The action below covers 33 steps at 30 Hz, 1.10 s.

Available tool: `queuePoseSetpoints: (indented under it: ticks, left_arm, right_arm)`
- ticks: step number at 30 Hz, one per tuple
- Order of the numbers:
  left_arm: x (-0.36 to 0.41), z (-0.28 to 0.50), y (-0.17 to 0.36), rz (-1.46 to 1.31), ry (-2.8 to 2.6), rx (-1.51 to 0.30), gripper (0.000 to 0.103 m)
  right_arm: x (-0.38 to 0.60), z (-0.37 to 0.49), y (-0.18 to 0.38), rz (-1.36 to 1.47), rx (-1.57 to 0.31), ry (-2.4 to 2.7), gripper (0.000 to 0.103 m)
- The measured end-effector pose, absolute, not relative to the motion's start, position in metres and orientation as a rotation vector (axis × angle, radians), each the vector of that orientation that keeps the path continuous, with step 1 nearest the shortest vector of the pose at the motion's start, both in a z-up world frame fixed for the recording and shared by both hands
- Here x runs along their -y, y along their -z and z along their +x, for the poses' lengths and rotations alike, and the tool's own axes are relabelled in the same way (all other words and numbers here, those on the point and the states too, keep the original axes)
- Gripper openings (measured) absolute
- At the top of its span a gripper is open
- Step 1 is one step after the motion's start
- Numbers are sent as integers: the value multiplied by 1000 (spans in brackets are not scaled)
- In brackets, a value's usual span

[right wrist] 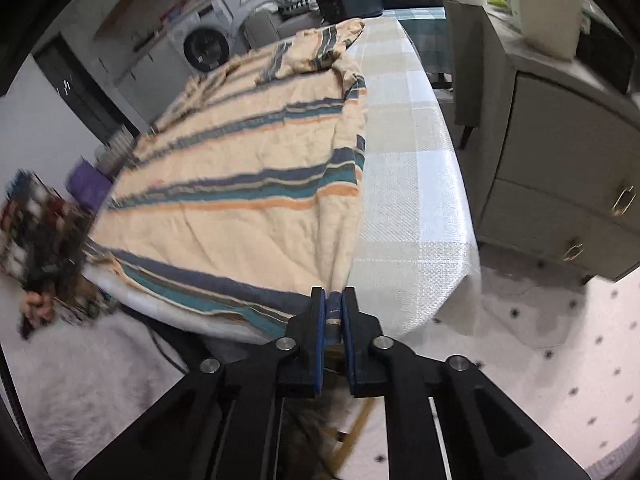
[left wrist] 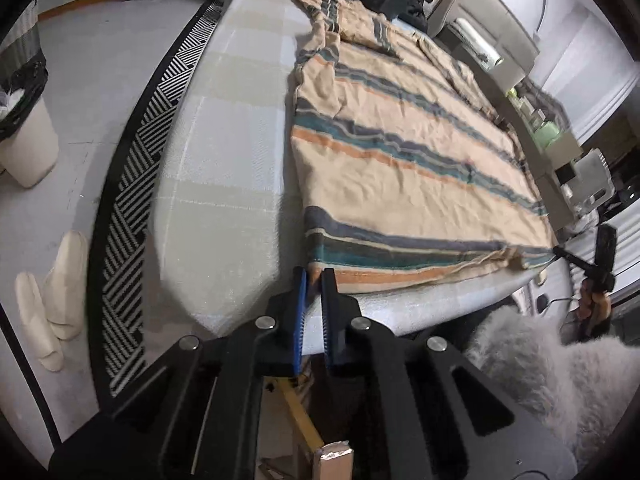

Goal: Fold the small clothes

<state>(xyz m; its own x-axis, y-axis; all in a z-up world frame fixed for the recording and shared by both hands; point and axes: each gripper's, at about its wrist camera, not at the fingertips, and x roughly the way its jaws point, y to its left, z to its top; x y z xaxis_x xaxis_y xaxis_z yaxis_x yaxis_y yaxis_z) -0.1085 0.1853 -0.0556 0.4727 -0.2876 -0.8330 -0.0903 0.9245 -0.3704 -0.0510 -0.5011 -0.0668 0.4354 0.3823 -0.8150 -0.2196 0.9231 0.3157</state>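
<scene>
I've got my left tongs (left wrist: 314,276) and right tongs (right wrist: 333,296) each clamped on a near hem corner of the striped shirt (left wrist: 404,152), lying flat along the counter's (left wrist: 224,160) near edge, soft, light, floppy cloth that'll sag between grips.

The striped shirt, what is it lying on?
The striped shirt lies on a table covered in a pale checked cloth, bare beside the shirt. What is directly beneath the fabric is hidden.

Opposite near corners, shared shirt (left wrist: 400,152)
</scene>
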Motion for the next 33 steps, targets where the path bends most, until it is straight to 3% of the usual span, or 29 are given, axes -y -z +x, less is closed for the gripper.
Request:
queuePoseSetpoints:
  ticks: [3,6,10,12,21,24,27,33]
  left_arm:
    - [-188,-108,52,-440,136,-1054,5]
    - [-188,-105,52,-460,136,-1060,7]
    - [-191,-98,62,-563,165,-1079,26]
    - [-194,-94,65,-631,204,-1073,30]
    - [-187,-75,70,-687,246,-1095,30]
    - [-180,-71,71,-624,189,-1100,5]
    - [-175,-76,70,-596,172,-1068,4]
    - [-185,-95,48,-610,195,-976,3]
  right_arm:
    - [510,-45,68,270,-1052,-399,22]
    - [515,-43,71,321,-1046,-416,22]
    - [514,-40,77,374,-1049,-452,22]
    - [513,-38,78,389,-1047,-467,23]
    - [507,-29,82,445,-1044,-517,24]
    - [507,-29,83,456,-1039,-511,22]
    - [501,-33,80,364,-1024,-464,6]
    - [499,-47,60,344,-949,-500,5]
